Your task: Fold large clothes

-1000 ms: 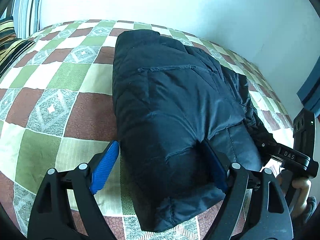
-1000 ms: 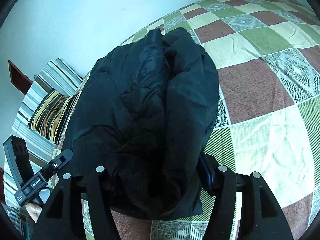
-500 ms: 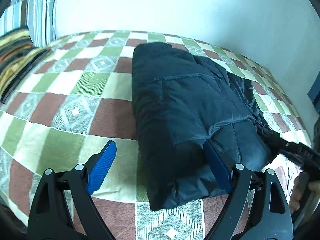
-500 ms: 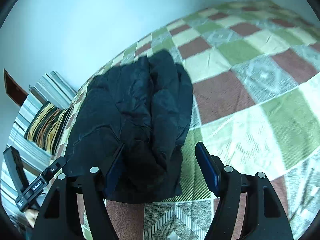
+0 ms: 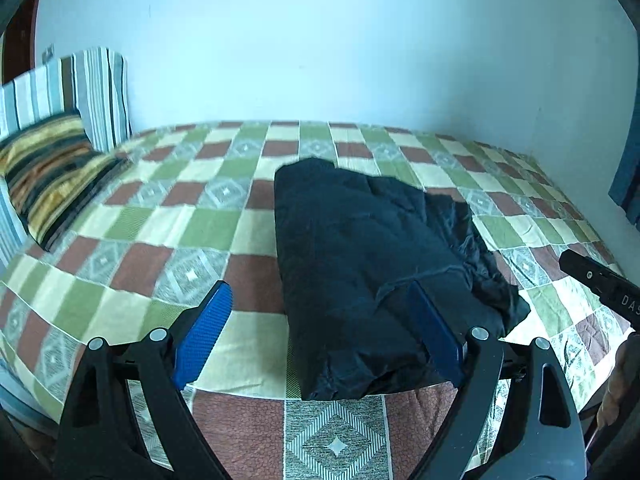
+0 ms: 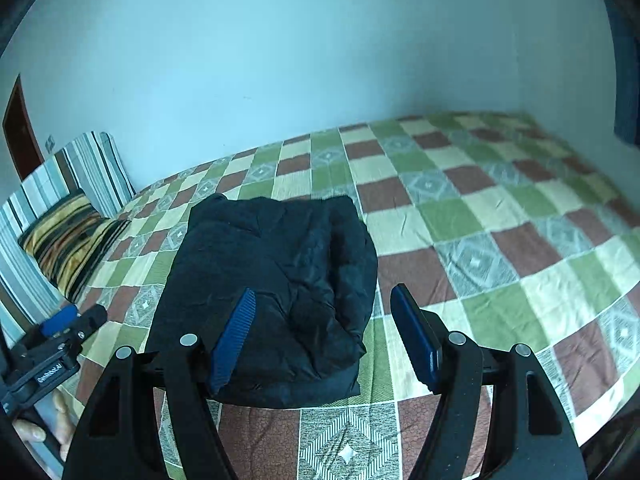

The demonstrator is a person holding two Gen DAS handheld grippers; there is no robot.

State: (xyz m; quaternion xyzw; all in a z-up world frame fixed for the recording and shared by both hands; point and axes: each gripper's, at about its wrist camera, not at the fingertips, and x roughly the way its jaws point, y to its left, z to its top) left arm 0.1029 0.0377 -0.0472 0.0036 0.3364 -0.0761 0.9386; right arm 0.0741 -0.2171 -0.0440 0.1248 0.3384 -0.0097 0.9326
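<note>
- While your left gripper (image 5: 320, 332) hangs above the near edge of the bed, its blue pads (image 5: 204, 334) stand wide apart with nothing pressed between them; the jaws have just been opening.
- Your black jacket (image 5: 360, 268) lies folded into a thick bundle on the checked bedspread (image 5: 132, 264), nearer the front edge than the wall.
- From the left wrist view, the right-hand pad overlaps the bundle's near corner, but whether it touches the fabric cannot be told.
- Your right gripper (image 6: 324, 332) also has its jaws parted, and they too have just been opening; the jacket (image 6: 276, 272) sits beyond and below its left pad (image 6: 234, 336), not clamped.
- From the right wrist view, the bundle looks rumpled on top, with a flatter layer showing along its near bottom edge.
- Each gripper shows in the other's camera: your left one sits low at the left edge of the right wrist view with fingers of your hand (image 6: 48, 424) beneath it, and part of your right one pokes in at the right edge of the left wrist view.
- Two pillows lean at the far left of the bed: a grey-striped pillow (image 5: 92, 92) upright against the pale wall (image 5: 320, 48), and a yellow-and-black striped pillow (image 5: 48, 172) slumped in front of it.
- Both pillows sit well apart from the jacket.
</note>
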